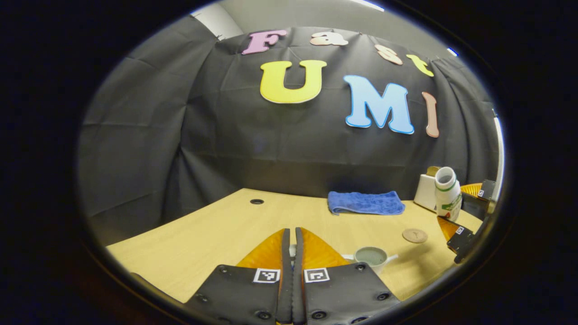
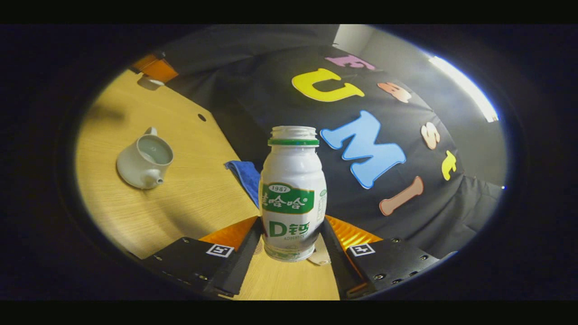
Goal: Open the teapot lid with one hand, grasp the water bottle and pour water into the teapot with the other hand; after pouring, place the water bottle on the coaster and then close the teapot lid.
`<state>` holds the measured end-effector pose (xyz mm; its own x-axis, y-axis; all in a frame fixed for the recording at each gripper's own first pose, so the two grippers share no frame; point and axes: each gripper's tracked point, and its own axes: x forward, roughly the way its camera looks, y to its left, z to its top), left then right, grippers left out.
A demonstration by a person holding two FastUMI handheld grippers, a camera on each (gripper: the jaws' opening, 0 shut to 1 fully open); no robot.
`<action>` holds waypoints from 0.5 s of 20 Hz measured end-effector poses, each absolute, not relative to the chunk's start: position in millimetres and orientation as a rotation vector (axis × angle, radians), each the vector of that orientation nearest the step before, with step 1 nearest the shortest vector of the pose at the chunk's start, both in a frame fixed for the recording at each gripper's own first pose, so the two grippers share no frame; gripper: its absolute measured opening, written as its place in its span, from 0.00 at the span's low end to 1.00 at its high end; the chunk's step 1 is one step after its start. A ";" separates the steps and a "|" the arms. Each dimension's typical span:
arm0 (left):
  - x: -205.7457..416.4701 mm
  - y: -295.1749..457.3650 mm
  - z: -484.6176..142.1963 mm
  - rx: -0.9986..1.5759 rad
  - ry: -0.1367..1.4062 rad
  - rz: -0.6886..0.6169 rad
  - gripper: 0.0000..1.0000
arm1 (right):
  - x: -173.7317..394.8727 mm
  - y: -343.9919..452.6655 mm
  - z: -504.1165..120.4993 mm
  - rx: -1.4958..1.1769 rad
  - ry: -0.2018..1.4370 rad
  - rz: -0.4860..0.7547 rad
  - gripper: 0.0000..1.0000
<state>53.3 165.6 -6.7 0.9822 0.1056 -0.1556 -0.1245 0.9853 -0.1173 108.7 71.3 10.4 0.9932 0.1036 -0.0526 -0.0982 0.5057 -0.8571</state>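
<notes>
Right gripper [image 2: 291, 241] clamping upright water bottle [image 2: 292, 198], mouth up, lidless teapot [image 2: 144, 162] beyond

Open teapot, uncapped bottle, bare coaster

White ceramic teapot [image 2: 144, 161] stands lidless mid-table; white plastic green-labelled water bottle [image 2: 292, 194] is held upright, uncapped; round cork coaster [image 1: 414, 235] lies near the right edge.

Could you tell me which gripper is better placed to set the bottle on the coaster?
Right: the right gripper is shut on the bottle, with the coaster close by. The left gripper is shut.
</notes>
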 end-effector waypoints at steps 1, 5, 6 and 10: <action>52.1 167.1 -7.5 -0.128 0.151 0.119 0.10 | 108.0 75.1 9.2 -1.070 -0.016 0.124 0.77; 50.8 172.5 -12.1 -0.129 0.158 0.124 0.10 | 115.6 86.1 9.7 -1.189 -0.042 0.142 0.77; 51.7 173.2 -12.6 -0.130 0.160 0.125 0.10 | 119.4 88.2 10.4 -1.215 -0.048 0.147 0.78; 51.2 176.5 -15.5 -0.134 0.166 0.126 0.10 | 125.5 94.4 7.0 -1.325 -0.065 0.159 0.78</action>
